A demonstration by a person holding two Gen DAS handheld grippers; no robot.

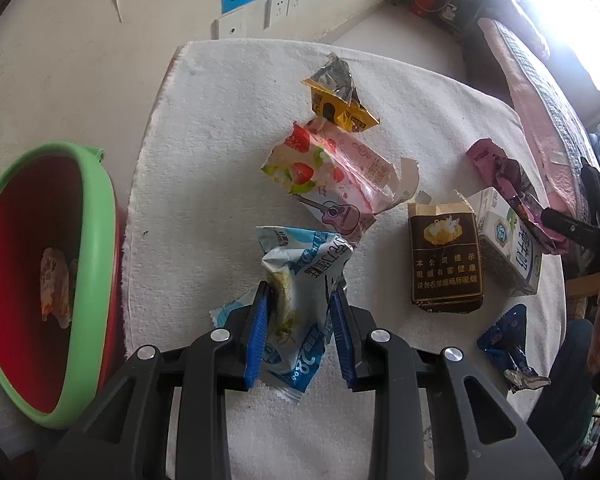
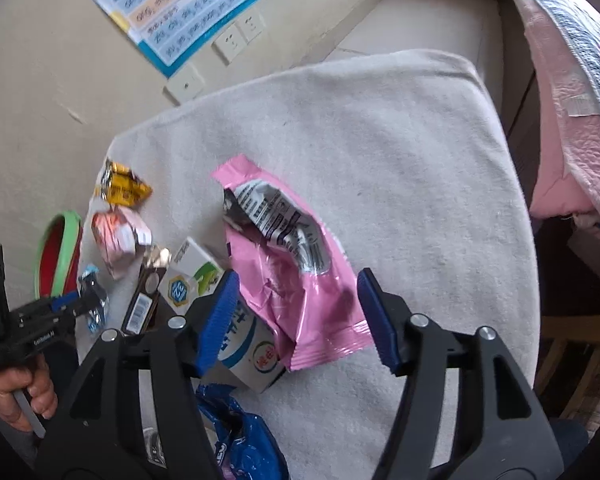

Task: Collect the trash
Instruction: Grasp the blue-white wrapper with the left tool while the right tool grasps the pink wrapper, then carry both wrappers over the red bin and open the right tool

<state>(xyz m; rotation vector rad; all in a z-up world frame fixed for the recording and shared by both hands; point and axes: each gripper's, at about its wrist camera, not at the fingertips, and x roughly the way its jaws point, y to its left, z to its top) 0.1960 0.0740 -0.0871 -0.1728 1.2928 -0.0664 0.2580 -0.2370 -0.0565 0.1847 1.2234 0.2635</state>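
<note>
Several pieces of trash lie on a white towel-covered table. My left gripper has its blue pads on both sides of a crumpled white-and-blue wrapper and grips it. A strawberry-print wrapper, a yellow wrapper, a brown cigarette pack, a milk carton and a dark blue wrapper lie beyond. My right gripper is open, its jaws on either side of a pink wrapper that leans on the milk carton.
A green-rimmed red basin stands left of the table with a wrapper inside. A wall with sockets and a poster is behind. A pink quilted bed is to the right. The left gripper and hand show in the right view.
</note>
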